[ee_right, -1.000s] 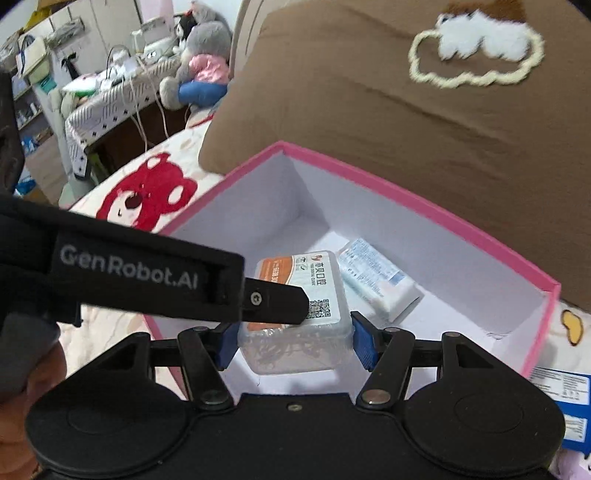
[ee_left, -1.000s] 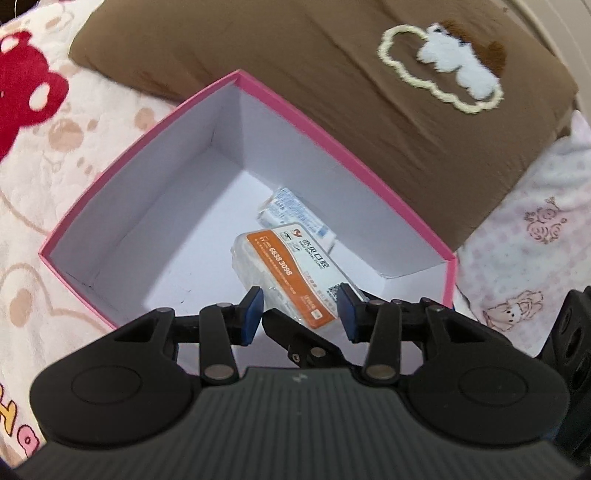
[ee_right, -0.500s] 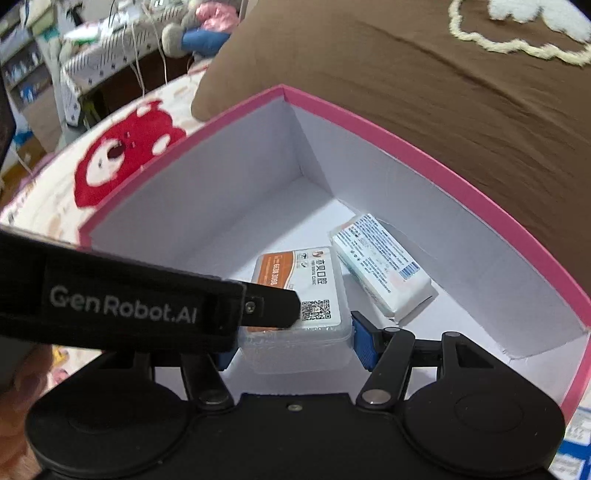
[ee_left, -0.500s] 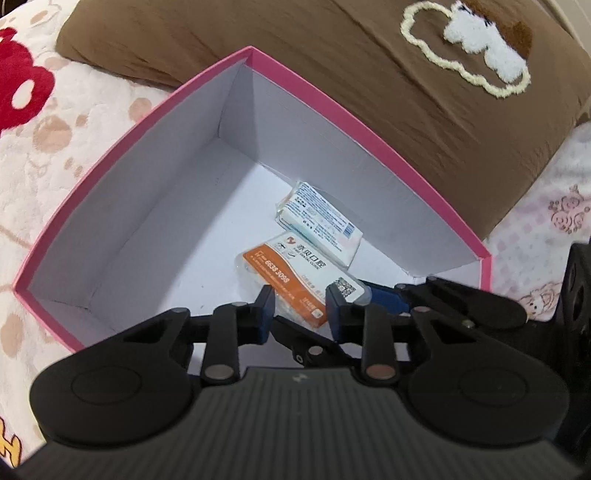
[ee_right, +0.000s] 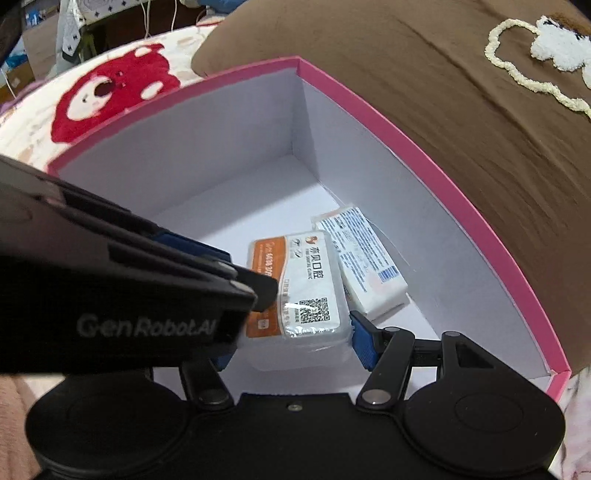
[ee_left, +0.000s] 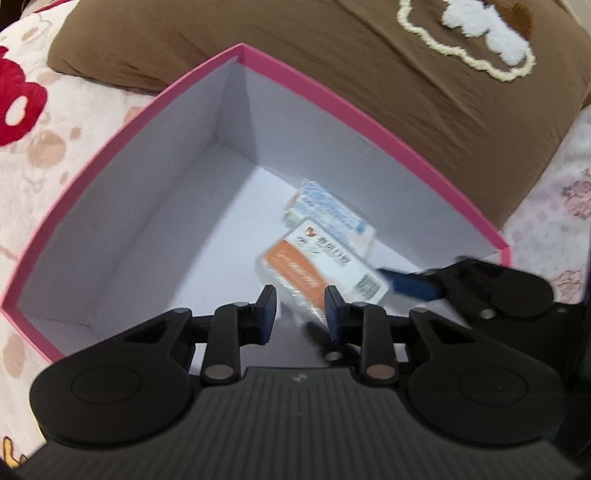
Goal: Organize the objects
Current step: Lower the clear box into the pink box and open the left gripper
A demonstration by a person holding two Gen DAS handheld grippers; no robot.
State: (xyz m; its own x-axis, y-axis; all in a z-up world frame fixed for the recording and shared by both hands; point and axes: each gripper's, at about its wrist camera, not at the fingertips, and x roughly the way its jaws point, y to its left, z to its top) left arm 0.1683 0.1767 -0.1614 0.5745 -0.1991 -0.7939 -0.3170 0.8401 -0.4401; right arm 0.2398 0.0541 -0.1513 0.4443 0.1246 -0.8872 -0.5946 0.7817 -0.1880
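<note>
Cluttered room bkgd [ee_right: 55, 29] only in R view; R tongs [ee_right: 291, 345] gripping clear box [ee_right: 295, 291], L tongs [ee_left: 300, 314] clenched, empty.

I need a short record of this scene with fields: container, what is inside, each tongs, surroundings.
container: pink box, white inside, open top
inside: clear plastic case with orange-and-white label; white packet with blue print beside it, touching
right tongs: shut on the case, low in the box
left tongs: nearly shut, nothing held
surroundings: brown pillow, printed bedsheet
</note>
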